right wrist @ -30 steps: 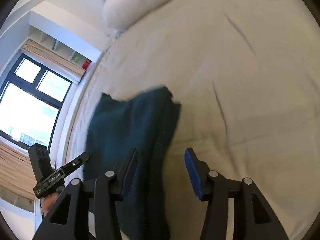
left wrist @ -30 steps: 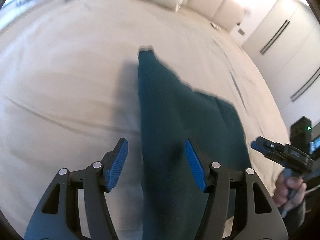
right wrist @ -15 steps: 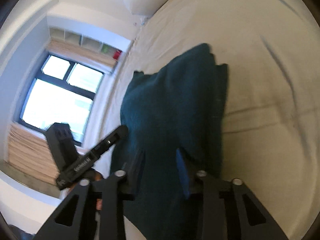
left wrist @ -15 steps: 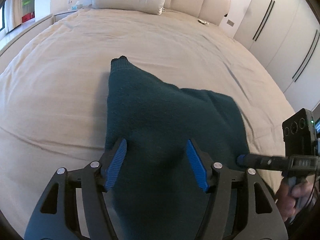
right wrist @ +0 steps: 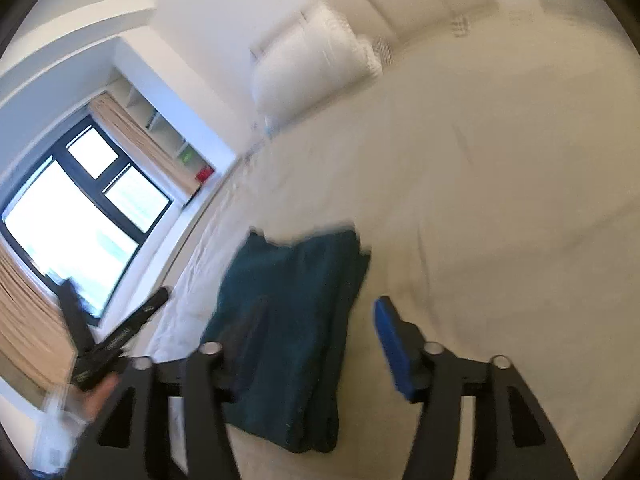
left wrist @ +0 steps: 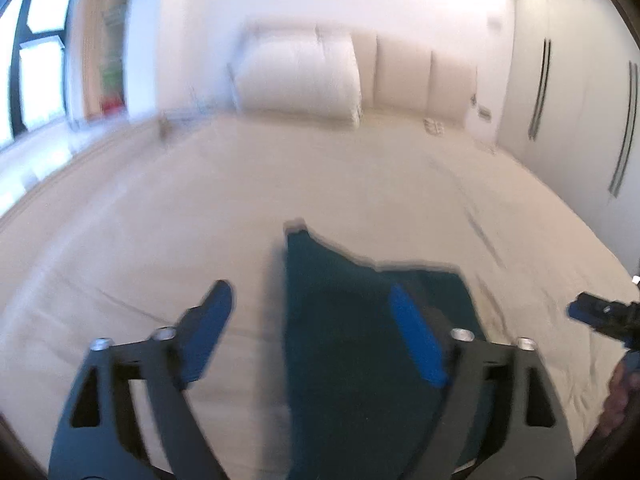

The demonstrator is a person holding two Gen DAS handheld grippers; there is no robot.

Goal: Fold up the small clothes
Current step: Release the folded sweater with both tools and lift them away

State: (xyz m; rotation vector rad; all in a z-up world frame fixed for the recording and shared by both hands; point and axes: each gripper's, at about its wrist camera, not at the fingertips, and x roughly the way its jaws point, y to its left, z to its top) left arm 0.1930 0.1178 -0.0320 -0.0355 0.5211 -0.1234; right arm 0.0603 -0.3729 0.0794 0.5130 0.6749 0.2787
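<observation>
A dark teal knit garment (left wrist: 360,340) lies folded on the beige bed sheet (left wrist: 160,220); in the right wrist view this garment (right wrist: 288,280) shows as a stacked rectangle with layered edges along its right side. My left gripper (left wrist: 309,290) hovers above its near left part, jaws opening wide, with no pad touching cloth. My right gripper (right wrist: 320,304) hangs above the garment's right edge, jaws also opening and nothing pinched. Each gripper shows in the other's view: the right gripper (left wrist: 592,314) and the left gripper (right wrist: 120,332), the latter held by a hand (right wrist: 100,392).
A white pillow (left wrist: 296,76) and padded headboard (left wrist: 420,80) stand at the bed's far end. Wardrobe doors (left wrist: 560,100) line the right wall. A large window (right wrist: 80,216) with curtains and a wall shelf sit to the left of the bed.
Both grippers have let go of the teal garment, spread their jaws wide, and risen and drawn back from it. The garment now lies flat on the sheet. The views tilt up toward the headboard.
</observation>
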